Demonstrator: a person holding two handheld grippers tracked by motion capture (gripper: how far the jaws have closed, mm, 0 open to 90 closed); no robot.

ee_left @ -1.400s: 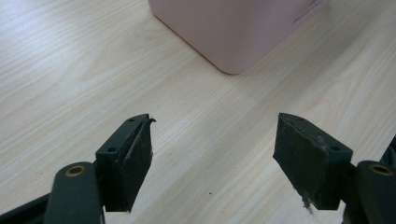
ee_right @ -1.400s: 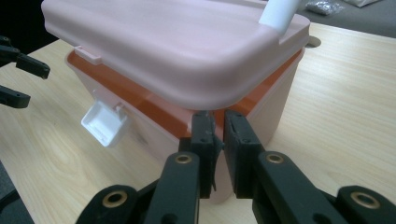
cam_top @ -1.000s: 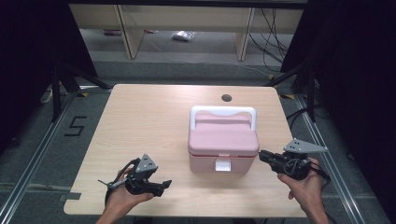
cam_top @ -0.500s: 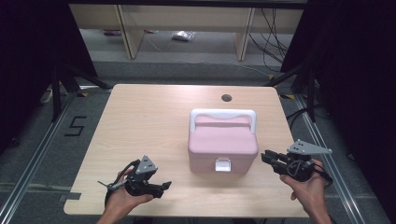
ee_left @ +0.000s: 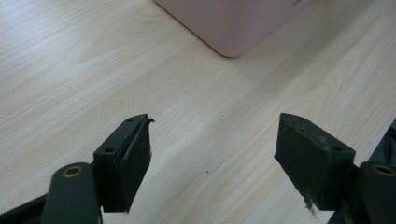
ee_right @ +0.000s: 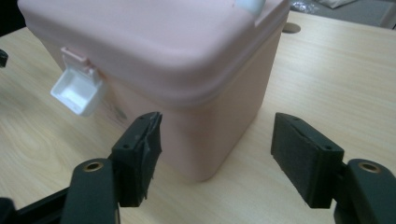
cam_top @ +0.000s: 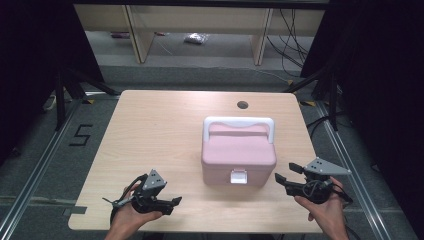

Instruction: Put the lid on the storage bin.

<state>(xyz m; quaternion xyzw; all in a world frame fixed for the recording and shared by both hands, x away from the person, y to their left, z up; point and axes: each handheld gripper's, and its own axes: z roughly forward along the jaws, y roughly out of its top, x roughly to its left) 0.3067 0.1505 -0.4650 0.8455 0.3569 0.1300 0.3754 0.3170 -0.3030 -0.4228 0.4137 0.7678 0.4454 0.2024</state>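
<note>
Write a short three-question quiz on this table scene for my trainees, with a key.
1. True or false: the white latch on the pink box hangs open.
2. Which claw is nearer the box: A left claw, B right claw?
3. Fill in: the box's white handle lies toward the table's ____ edge.

Key: 1 true. 2 B. 3 far. Both claws are open with nothing between the jaws; the right claw's jaws have just been opening.
</note>
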